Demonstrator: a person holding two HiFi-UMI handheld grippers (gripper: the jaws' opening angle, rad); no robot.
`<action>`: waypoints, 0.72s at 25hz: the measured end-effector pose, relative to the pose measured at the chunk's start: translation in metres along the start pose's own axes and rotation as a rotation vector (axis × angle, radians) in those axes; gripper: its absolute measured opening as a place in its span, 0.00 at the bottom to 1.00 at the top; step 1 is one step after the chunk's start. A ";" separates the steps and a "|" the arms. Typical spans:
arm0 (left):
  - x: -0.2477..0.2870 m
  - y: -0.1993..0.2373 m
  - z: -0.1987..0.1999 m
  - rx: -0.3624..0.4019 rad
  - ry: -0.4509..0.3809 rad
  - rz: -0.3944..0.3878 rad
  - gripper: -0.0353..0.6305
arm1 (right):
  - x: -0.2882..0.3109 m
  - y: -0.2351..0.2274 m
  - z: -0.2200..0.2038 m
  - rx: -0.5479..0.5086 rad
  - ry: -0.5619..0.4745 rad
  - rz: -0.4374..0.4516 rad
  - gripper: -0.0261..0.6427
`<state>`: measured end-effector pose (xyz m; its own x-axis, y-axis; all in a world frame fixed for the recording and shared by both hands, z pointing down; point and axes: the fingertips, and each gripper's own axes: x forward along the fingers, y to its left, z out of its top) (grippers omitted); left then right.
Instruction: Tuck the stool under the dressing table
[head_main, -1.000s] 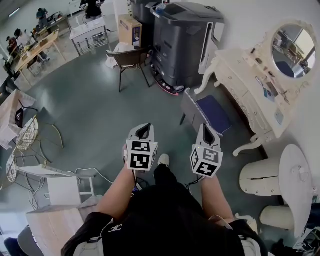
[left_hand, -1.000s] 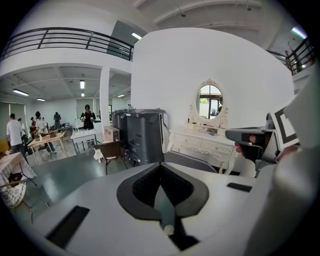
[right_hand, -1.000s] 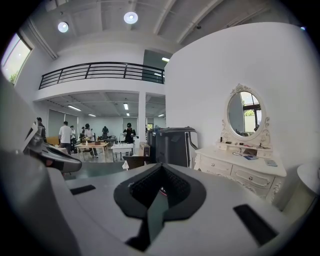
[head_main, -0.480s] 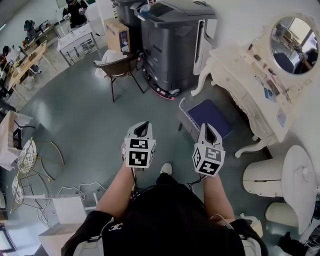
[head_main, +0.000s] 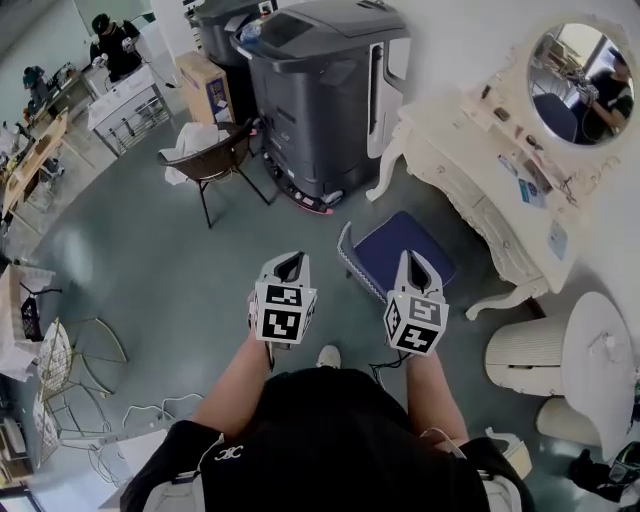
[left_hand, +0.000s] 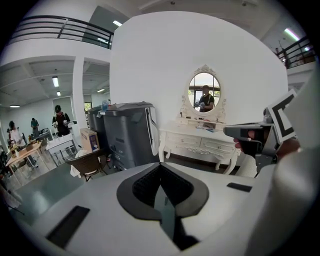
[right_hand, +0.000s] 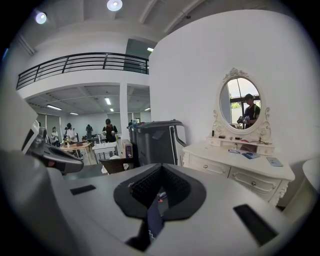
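The stool (head_main: 400, 250), with a blue cushion and a pale frame, stands on the grey floor out in front of the cream dressing table (head_main: 480, 190) with its oval mirror (head_main: 575, 70). My left gripper (head_main: 290, 265) is shut and holds nothing, left of the stool. My right gripper (head_main: 415, 268) is also shut and bare, and hovers over the stool's near edge. In the left gripper view the shut jaws point at the dressing table (left_hand: 200, 142). In the right gripper view the dressing table (right_hand: 235, 160) lies ahead to the right.
A large dark grey machine (head_main: 320, 90) stands left of the dressing table. A brown chair with a white cloth (head_main: 210, 155) and a cardboard box (head_main: 205, 85) lie further left. White round stands (head_main: 590, 350) sit at the right; wire chairs (head_main: 60, 360) and cables at the left.
I have walked forward with both grippers. The stool and dressing table have drawn nearer, and the stool now sits just ahead of the right gripper. Both jaws stayed shut.
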<state>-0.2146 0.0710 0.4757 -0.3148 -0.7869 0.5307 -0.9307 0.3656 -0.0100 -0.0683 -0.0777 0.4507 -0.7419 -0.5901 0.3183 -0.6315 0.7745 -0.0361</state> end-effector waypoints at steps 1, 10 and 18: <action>0.007 -0.003 0.001 0.007 0.008 -0.013 0.06 | 0.004 -0.004 0.000 0.005 0.002 -0.008 0.05; 0.057 -0.028 0.012 0.101 0.059 -0.164 0.06 | 0.003 -0.041 -0.016 0.035 0.054 -0.064 0.05; 0.107 -0.040 0.006 0.261 0.145 -0.435 0.06 | -0.001 -0.047 -0.052 0.068 0.155 -0.158 0.05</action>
<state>-0.2117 -0.0307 0.5276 0.1230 -0.7549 0.6441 -0.9908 -0.1306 0.0361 -0.0268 -0.1016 0.5012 -0.5927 -0.6566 0.4665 -0.7547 0.6551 -0.0368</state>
